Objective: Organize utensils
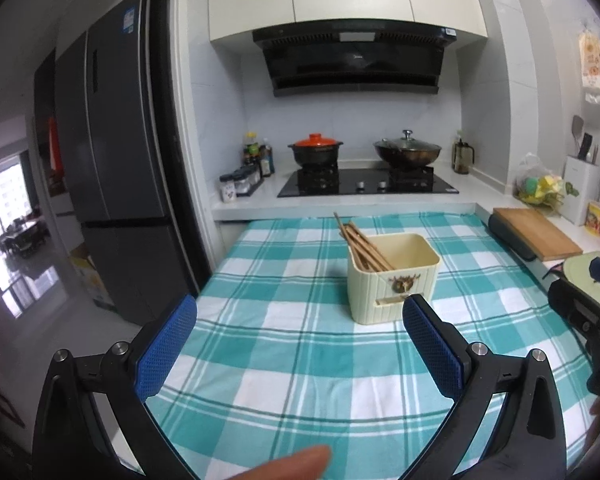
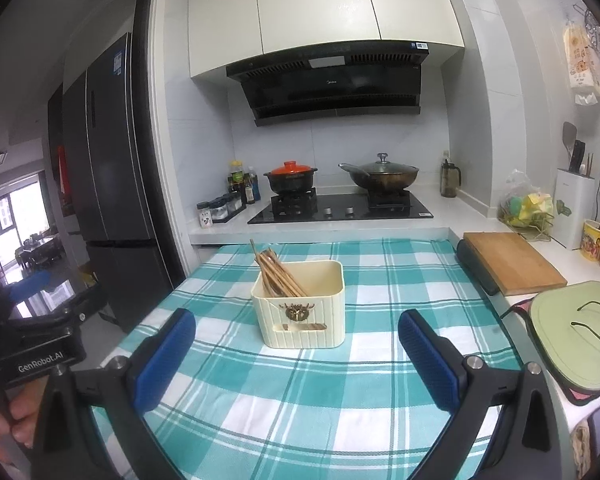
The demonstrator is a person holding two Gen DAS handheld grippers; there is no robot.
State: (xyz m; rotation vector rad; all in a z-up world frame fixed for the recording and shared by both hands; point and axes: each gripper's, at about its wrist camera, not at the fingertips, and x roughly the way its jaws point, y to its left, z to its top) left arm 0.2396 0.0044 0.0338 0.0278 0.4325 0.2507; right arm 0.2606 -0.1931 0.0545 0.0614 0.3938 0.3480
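A cream plastic utensil holder (image 1: 392,280) stands upright on the teal checked cloth (image 1: 300,360). Several wooden chopsticks (image 1: 358,244) lean inside it toward its left back corner. My left gripper (image 1: 300,316) is open and empty, held above the cloth in front of the holder. In the right wrist view the holder (image 2: 300,308) and chopsticks (image 2: 276,272) sit ahead on the cloth (image 2: 300,400). My right gripper (image 2: 298,328) is open and empty, just in front of the holder. The right gripper's body shows at the right edge of the left wrist view.
A gas hob (image 2: 340,208) with an orange-lidded pot (image 2: 290,178) and a wok (image 2: 380,176) stands behind the cloth. A wooden cutting board (image 2: 512,260) and a green lid (image 2: 576,332) lie on the right counter. A fridge (image 1: 116,160) is at left.
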